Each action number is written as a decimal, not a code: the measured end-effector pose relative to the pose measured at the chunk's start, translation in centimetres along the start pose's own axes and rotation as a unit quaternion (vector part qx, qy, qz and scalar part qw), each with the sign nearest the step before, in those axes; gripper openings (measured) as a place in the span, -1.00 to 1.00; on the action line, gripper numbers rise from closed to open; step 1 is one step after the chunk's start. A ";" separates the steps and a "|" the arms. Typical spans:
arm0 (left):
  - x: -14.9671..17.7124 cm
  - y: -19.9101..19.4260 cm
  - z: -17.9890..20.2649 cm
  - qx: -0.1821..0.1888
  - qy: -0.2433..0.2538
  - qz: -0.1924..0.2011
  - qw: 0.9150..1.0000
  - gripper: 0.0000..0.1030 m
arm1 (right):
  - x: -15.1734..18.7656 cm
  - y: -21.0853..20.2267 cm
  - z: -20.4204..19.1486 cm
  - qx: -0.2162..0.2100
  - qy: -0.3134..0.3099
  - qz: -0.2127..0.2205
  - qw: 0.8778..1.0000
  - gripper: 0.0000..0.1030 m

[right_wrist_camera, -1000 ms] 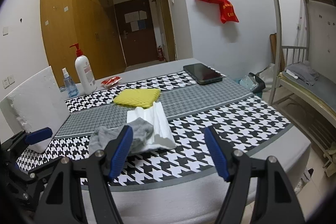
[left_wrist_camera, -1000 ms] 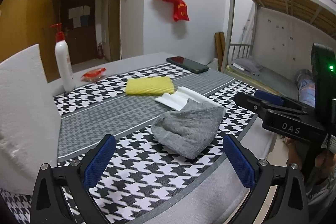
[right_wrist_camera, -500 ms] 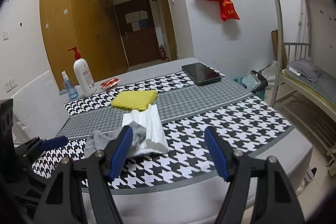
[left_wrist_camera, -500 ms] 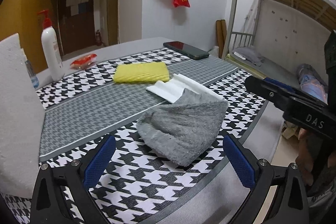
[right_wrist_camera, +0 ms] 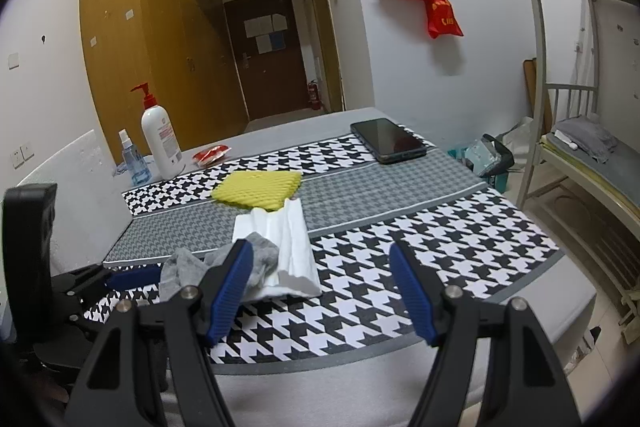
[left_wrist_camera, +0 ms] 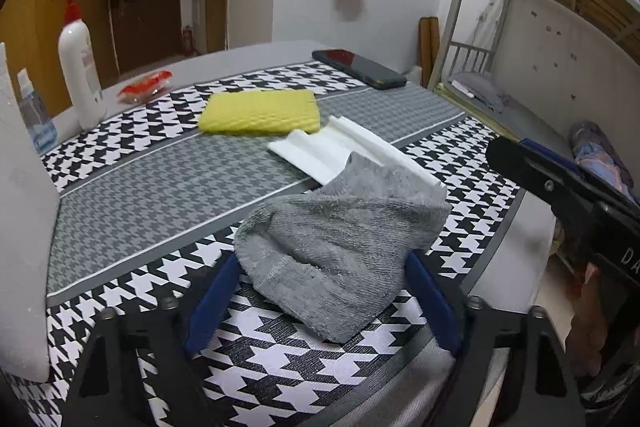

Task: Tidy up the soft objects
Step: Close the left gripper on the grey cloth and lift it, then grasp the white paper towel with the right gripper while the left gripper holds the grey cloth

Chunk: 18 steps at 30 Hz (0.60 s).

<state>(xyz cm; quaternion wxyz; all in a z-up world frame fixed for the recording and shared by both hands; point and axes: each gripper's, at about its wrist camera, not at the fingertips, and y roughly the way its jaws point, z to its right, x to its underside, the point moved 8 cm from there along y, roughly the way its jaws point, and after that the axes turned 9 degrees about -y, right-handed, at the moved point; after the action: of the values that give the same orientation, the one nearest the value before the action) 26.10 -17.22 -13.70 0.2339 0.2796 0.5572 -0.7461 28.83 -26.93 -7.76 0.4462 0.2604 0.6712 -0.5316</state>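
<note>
A grey sock [left_wrist_camera: 340,247] lies on the houndstooth cloth near the table's front edge, its far end over a white foam strip [left_wrist_camera: 336,151]. A yellow sponge [left_wrist_camera: 260,113] lies behind them. My left gripper [left_wrist_camera: 320,295] is open, its blue pads on either side of the sock's near end. My right gripper [right_wrist_camera: 324,287] is open and empty above the front edge, right of the sock [right_wrist_camera: 224,263] and foam strip [right_wrist_camera: 288,247]. The sponge [right_wrist_camera: 260,189] shows beyond. The right gripper also shows at the right in the left wrist view [left_wrist_camera: 560,183].
A white pump bottle [left_wrist_camera: 78,67], a small spray bottle [left_wrist_camera: 34,115] and a red packet [left_wrist_camera: 146,87] stand at the back left. A phone [left_wrist_camera: 358,69] lies at the back right. A white foam block [left_wrist_camera: 20,227] stands at the left. A bunk bed [right_wrist_camera: 580,147] is right.
My left gripper has moved forward and down until its open pads flank the sock's near end. My right gripper has shifted slightly and stays open.
</note>
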 end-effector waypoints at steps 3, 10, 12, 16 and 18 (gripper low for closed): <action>0.1 0.1 0.1 0.001 0.007 0.001 1.000 0.18 | -0.2 0.1 0.1 -0.004 0.005 0.002 1.000 0.45; 0.1 0.2 0.3 0.038 0.000 -0.001 0.999 -0.30 | -0.2 0.3 0.3 -0.003 0.007 -0.004 1.000 0.45; 0.1 0.1 0.4 0.038 0.002 0.002 0.999 -0.31 | -0.3 0.4 0.4 -0.003 0.011 -0.007 1.000 0.45; 0.0 -0.6 0.3 0.049 -0.009 0.004 0.999 -0.35 | -0.6 0.2 0.5 0.000 0.012 -0.004 1.000 0.45; -0.1 -1.3 0.0 0.058 -0.016 0.007 0.998 -0.35 | -0.6 0.1 0.5 0.002 0.010 -0.003 1.000 0.45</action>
<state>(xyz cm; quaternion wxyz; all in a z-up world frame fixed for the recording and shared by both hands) 25.30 -16.91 -12.74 0.2315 0.2841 0.5074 -0.7799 29.39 -27.28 -7.29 0.4371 0.2642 0.6757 -0.5316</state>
